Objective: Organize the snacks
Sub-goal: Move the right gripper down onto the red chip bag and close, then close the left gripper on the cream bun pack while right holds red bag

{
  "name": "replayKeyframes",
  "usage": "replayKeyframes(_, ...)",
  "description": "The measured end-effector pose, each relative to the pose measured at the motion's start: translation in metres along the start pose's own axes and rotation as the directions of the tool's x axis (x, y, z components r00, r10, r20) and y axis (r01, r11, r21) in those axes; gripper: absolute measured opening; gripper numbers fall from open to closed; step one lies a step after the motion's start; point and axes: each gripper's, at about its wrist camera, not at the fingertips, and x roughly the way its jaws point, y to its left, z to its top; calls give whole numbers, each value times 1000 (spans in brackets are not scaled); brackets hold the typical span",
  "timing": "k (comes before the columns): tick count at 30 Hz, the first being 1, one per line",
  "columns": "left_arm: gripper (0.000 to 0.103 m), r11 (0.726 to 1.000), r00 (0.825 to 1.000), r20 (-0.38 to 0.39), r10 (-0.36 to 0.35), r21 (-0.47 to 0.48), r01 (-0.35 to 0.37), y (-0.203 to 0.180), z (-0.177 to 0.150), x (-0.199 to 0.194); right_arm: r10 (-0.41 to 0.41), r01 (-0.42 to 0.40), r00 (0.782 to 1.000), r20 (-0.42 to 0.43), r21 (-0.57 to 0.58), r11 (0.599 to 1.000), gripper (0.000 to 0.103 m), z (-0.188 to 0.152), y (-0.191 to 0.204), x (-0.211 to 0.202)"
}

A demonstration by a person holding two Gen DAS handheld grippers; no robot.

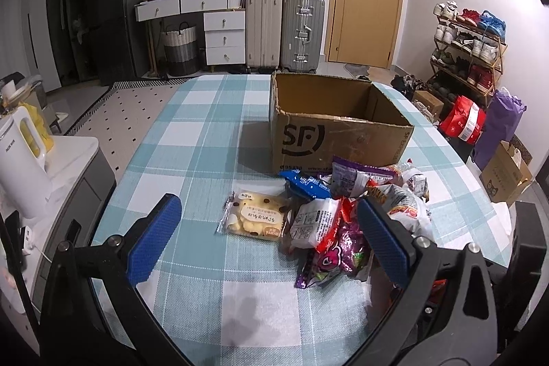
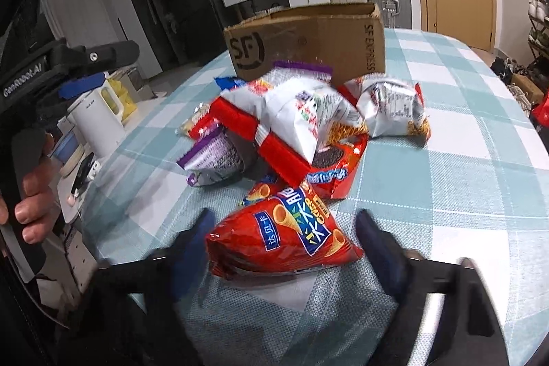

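An open SF cardboard box [image 1: 343, 132] [image 2: 308, 40] stands on the checked tablecloth [image 1: 192, 132], with a heap of snack bags [image 1: 360, 194] [image 2: 308, 119] in front of it. My left gripper [image 1: 271, 228] hangs open above the cloth. Below it lie a clear pack of yellow cookies [image 1: 254, 218], a white packet [image 1: 314, 222] and a purple candy bag [image 1: 338, 259]. My right gripper [image 2: 281, 228] is low over the table. A red bag of cone crisps [image 2: 284, 239] lies between its blurred fingers, which stand right at the bag's two sides; the bag looks unsqueezed.
A white kettle [image 1: 20, 160] [image 2: 97, 119] stands on a side cabinet left of the table. A hand [image 2: 31, 194] holds the left gripper's handle at the left edge of the right wrist view. Suitcases [image 1: 284, 30], drawers and a shoe rack [image 1: 470, 47] line the far wall.
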Motion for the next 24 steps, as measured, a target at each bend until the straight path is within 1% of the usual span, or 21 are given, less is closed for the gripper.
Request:
replayKeyframes(2,102,1000,1000,-4,-6,1,6,1,-2,3,8,-8,1000,-10,5,1000,72,-1,-1,3)
replayKeyframes(5,102,1000,1000,-14,-25,0,25,5,-6,8,22,-22,1000,-5,5,1000,67,-3,-4,3)
replayKeyframes(6,102,999,999,-19,-39,-2,39,6,-8,10,28,-28,1000,-7,6,1000,61,-4,-5,4)
replayKeyframes(7,102,999,998,-25,-52,-4,52,8,-10,12,35,-35,999,-12,9,999,60,-4,-6,5)
replayKeyframes(11,102,997,996,-47,-73,12,74,11,-20,20,61,-61,998,-4,17,998,59,-5,-8,2)
replayKeyframes(14,102,995,992,-68,-102,5,103,14,-26,25,75,-75,997,9,26,997,58,-5,-9,-2)
replayKeyframes(16,102,994,991,-81,-107,1,107,14,-29,28,79,-80,997,17,28,996,57,-5,-9,-4)
replayKeyframes(22,102,990,983,-119,-139,-8,139,10,-32,36,92,-93,995,34,30,995,56,-6,-9,-10)
replayKeyframes(24,102,991,982,-128,-136,-2,137,7,-32,41,94,-95,995,41,31,995,56,-7,-9,-12)
